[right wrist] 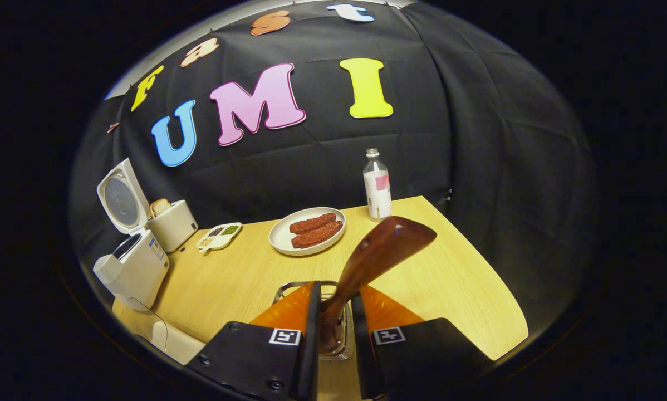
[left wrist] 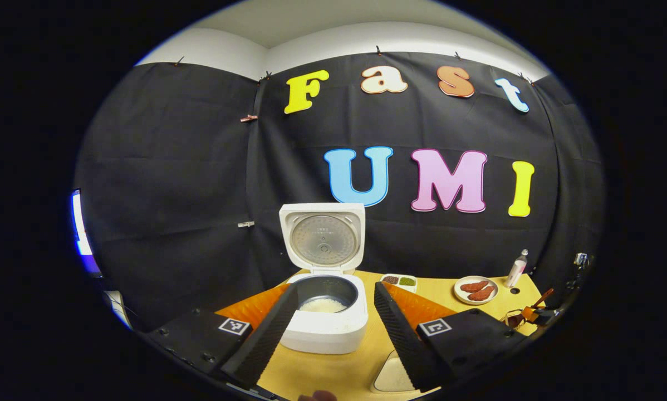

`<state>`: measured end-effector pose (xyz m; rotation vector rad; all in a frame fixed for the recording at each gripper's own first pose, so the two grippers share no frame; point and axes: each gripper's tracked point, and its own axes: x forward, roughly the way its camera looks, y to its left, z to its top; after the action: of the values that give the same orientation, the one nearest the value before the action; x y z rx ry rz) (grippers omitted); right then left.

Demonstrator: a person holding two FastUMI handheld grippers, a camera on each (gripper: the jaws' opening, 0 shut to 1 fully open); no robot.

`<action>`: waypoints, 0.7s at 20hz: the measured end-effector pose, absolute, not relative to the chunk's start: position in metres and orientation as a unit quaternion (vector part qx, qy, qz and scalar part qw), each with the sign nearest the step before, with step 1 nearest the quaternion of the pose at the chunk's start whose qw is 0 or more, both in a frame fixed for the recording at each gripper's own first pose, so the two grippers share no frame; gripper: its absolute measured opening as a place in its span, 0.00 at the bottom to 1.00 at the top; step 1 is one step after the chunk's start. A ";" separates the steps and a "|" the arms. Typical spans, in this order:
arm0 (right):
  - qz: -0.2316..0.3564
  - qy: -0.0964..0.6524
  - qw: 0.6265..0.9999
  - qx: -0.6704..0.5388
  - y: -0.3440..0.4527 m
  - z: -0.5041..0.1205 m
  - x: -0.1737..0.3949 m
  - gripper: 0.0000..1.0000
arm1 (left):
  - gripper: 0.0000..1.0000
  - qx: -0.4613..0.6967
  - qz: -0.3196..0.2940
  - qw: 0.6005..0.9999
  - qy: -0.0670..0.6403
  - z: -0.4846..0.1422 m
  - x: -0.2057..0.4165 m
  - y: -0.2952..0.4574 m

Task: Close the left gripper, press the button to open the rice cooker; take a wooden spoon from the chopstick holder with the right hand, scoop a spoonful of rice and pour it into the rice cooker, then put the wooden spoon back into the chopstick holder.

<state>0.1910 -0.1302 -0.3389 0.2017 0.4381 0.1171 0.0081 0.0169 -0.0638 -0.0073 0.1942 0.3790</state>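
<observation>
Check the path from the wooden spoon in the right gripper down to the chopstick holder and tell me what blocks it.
Nothing visible blocks it. The right gripper holds the wooden spoon by its handle directly over the chopstick holder, whose metal rim shows behind the fingers.

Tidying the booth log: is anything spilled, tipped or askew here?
Nothing stands out. The cooker stands upright with its lid open and rice in the pot; no spill on the table. The right gripper holds the spoon over the holder.

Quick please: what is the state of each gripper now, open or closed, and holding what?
Left gripper: open, holding nothing.
Right gripper: closed on the wooden spoon handle.
</observation>
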 end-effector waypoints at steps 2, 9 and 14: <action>0.069 0.219 0.968 0.097 -0.117 -0.333 0.186 0.21 | 0.95 -0.003 0.196 0.976 0.097 -0.063 0.002 0.020; 0.056 0.200 0.971 0.120 -0.127 -0.303 0.192 0.10 | 0.94 -0.010 0.195 0.976 0.094 -0.060 -0.013 0.040; 0.038 0.157 0.982 0.102 -0.125 -0.236 0.174 0.10 | 0.95 -0.019 0.157 0.983 0.093 -0.063 -0.004 0.062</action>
<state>0.1738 -0.1249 -0.2364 0.2051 0.3163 0.0756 -0.0042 0.0622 -0.0633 -0.0382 0.1865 0.3155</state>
